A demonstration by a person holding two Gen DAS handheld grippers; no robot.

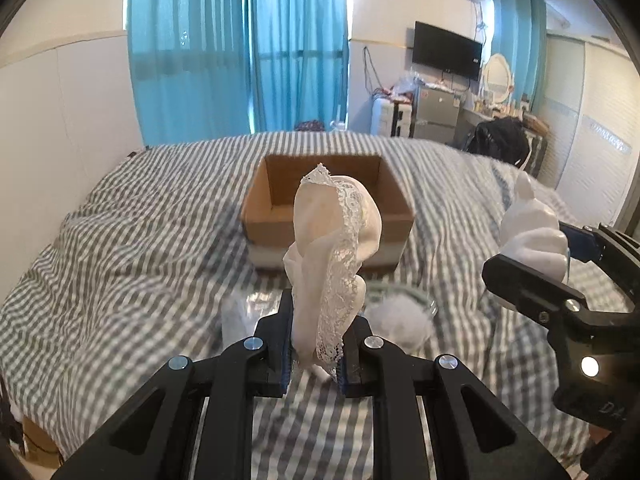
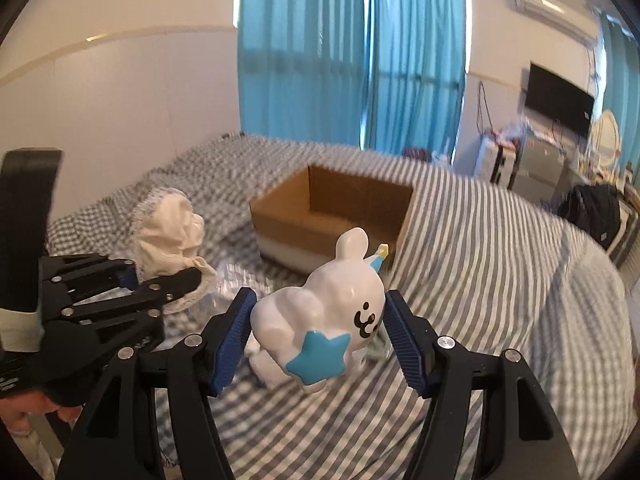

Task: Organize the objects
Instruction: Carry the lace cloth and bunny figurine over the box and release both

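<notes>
My left gripper (image 1: 316, 312) is shut on a cream lace-trimmed cloth (image 1: 332, 248), held up above the striped bed; it also shows in the right wrist view (image 2: 168, 236). My right gripper (image 2: 318, 308) is shut on a white rabbit figurine (image 2: 320, 316) with a blue star; it appears at the right of the left wrist view (image 1: 528, 232). An open cardboard box (image 1: 328, 204) sits on the bed ahead of both grippers, and looks empty inside (image 2: 332, 216).
Clear plastic wrap (image 1: 256, 308) and a white fluffy item (image 1: 396, 320) lie on the striped bedspread (image 1: 120, 264) just ahead of the left gripper. Blue curtains, a wall TV and cluttered furniture stand beyond the bed.
</notes>
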